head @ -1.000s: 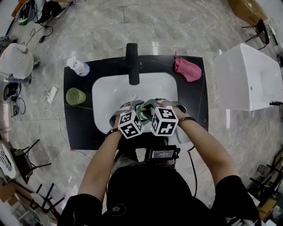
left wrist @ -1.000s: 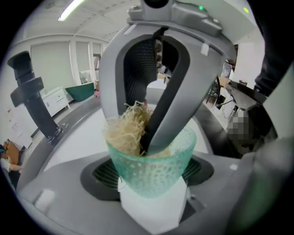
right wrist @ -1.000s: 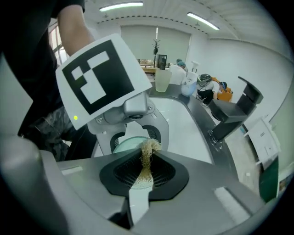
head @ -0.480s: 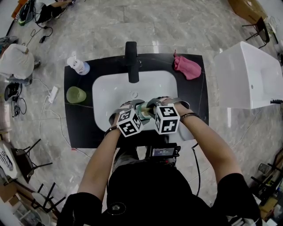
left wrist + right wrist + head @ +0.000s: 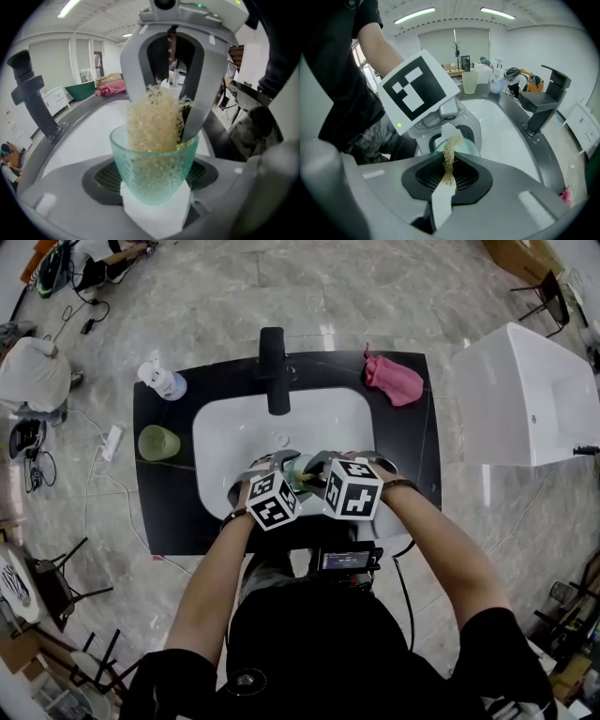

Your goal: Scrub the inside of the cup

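Over the white sink basin, my left gripper is shut on a translucent green cup, its mouth turned toward the right gripper. The cup shows between the two marker cubes in the head view. My right gripper is shut on a straw-coloured fibrous scrubber. The scrubber reaches down inside the cup, and one jaw of the right gripper dips past the rim beside it. From the right gripper view only the cup's rim shows beyond the jaws.
A black faucet stands at the back of the dark counter. A pink cloth lies back right, a soap bottle and a second green cup at the left. A white box stands to the right.
The right gripper's marker cube has rolled and shifted slightly while the scrubber stays in the cup. The left gripper and the cup have kept still.
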### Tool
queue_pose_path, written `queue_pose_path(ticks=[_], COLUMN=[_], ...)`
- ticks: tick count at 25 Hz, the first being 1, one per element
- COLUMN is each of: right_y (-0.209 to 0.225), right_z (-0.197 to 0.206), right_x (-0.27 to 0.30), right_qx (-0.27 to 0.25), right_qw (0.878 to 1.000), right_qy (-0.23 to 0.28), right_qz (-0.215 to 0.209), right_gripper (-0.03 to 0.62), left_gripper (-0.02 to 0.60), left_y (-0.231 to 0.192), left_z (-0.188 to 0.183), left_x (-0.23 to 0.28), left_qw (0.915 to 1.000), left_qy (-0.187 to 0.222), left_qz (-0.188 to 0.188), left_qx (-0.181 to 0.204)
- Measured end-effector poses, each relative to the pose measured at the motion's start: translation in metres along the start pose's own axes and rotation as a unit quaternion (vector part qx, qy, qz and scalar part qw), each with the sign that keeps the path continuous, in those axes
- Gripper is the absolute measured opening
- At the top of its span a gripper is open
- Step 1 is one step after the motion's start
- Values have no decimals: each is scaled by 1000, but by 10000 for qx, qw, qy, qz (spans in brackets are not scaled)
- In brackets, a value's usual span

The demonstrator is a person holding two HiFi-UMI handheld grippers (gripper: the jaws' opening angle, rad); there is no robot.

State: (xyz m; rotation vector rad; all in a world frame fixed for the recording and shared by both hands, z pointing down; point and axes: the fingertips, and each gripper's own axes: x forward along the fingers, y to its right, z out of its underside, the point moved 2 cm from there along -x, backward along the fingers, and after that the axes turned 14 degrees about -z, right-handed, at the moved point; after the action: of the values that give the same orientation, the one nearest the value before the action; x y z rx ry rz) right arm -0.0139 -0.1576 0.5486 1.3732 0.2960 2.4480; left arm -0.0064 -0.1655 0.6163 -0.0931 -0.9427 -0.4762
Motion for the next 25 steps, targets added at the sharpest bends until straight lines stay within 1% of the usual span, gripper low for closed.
queue_pose_path(ticks=[6,15,21,25], right_y=[0,15,26,30], right_z=[-10,-14,-3,3], right_x=[-1,-9,-17,-20], right_qx=[-286,-675,-658,-610], right_qw=[9994,9949,9921,9915], right_qy=[32,11,-46,-94], right_qz=[178,743,1066,1145], right_gripper=[43,44,44,44], left_gripper=[373,371,371,371], left_y=[5,7,1,-4], left_z=[3,3,4,5], left_x=[2,2,1,1], left_qw=[9999,9997,9997,9998], left_qy=[-93,-112,-63,-54], left_qz=[135,204,152,74], left_qx=[51,-7,-196,-203])
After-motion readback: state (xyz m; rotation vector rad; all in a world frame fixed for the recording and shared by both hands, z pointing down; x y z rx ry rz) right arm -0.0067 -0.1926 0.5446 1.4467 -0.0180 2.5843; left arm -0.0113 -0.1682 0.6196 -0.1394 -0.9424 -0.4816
